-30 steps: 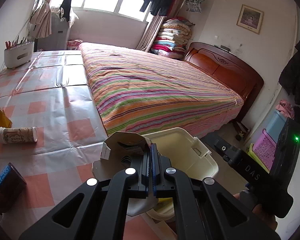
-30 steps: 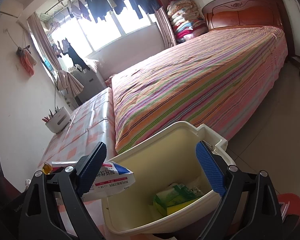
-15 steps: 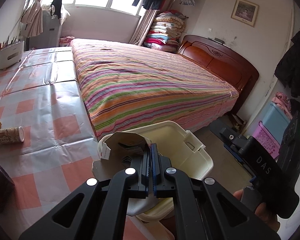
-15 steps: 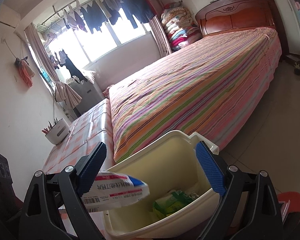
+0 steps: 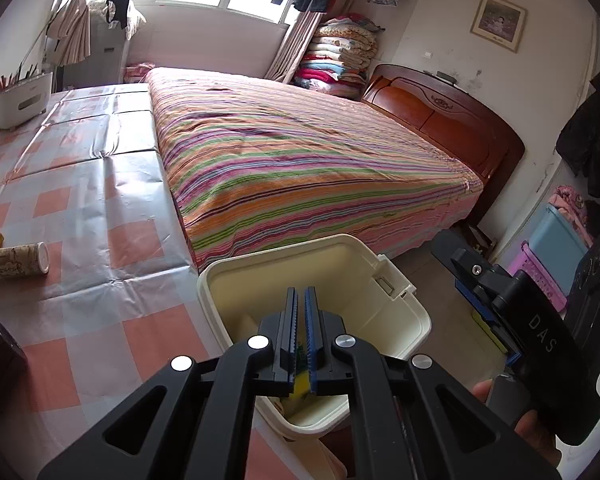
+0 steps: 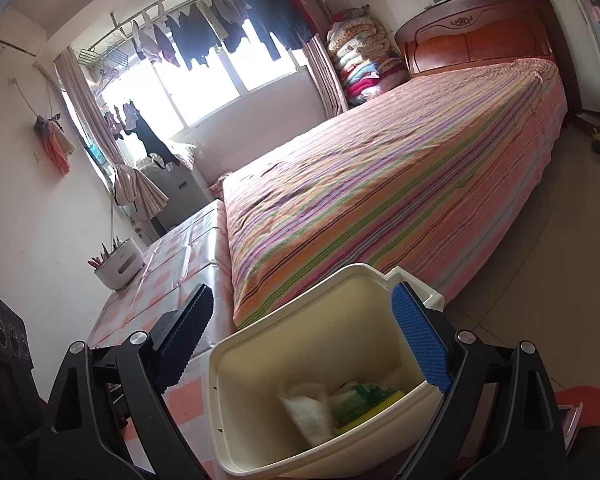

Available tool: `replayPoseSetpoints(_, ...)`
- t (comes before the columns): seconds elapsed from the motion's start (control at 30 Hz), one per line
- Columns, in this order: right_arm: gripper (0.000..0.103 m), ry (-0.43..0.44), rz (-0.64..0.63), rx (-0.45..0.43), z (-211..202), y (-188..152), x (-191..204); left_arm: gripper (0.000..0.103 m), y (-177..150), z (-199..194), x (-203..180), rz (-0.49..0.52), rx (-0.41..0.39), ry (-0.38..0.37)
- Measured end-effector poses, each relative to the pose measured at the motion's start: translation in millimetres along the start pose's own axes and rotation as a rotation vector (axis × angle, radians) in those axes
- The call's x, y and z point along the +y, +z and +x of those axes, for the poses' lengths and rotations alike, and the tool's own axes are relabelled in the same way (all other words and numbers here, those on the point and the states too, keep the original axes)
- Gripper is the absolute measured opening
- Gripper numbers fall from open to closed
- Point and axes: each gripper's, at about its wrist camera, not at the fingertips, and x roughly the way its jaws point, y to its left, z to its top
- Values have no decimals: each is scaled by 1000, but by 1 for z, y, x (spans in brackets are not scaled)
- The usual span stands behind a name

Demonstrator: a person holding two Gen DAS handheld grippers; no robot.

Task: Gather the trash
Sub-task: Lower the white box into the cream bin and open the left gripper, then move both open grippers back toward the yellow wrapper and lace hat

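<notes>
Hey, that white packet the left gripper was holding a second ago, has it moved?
Yes. It has left the left gripper and now lies down inside the cream bin, the white packet resting beside the green and yellow wrapper.

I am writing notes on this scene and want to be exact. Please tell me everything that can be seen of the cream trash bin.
The cream trash bin looks like smooth plastic, rectangular with rounded corners, open at the top, no lid in view. One end of the rim has a tab with a slot. It stands upright beside the checked tablecloth, in front of the striped bed. Inside lie a white packet and green and yellow wrappers. Neither gripper visibly touches it.
</notes>
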Motion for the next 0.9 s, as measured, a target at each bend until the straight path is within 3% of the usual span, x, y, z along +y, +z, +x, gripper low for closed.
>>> replayPoseSetpoints(0.1, 89, 15, -1, 0, 1, 0, 3, 11, -1, -4, 4, -4, -8, 4)
replayPoseSetpoints(0.13, 89, 21, -5, 3, 2, 0, 5, 32, -1, -6, 7, -8, -9, 4)
replayPoseSetpoints(0.17, 89, 23, -10, 4, 3, -1, 7, 69, -2, -9, 10, -19, -20, 11)
replayPoseSetpoints(0.2, 89, 30, -15, 6, 3, -2, 9, 80, -3, -14, 13, -31, -47, 16)
replayPoseSetpoints(0.23, 90, 41, -21, 10, 4, -2, 12, 84, -5, -23, 17, -49, -105, 22)
replayPoseSetpoints(0.3, 93, 50, -34, 12, 6, -4, 18, 87, -6, -37, 24, -68, -163, 22)
replayPoseSetpoints(0.4, 94, 70, -54, 16, 8, -6, 26, 88, -5, -49, 39, -110, -178, 28)
replayPoseSetpoints(0.7, 97, 160, -114, 77, 25, -24, 68, 88, -15, -100, 100, -218, -322, 148)
replayPoseSetpoints(0.9, 97, 229, -199, 161, 40, -51, 113, 88, -21, -123, 150, -351, -285, 145)
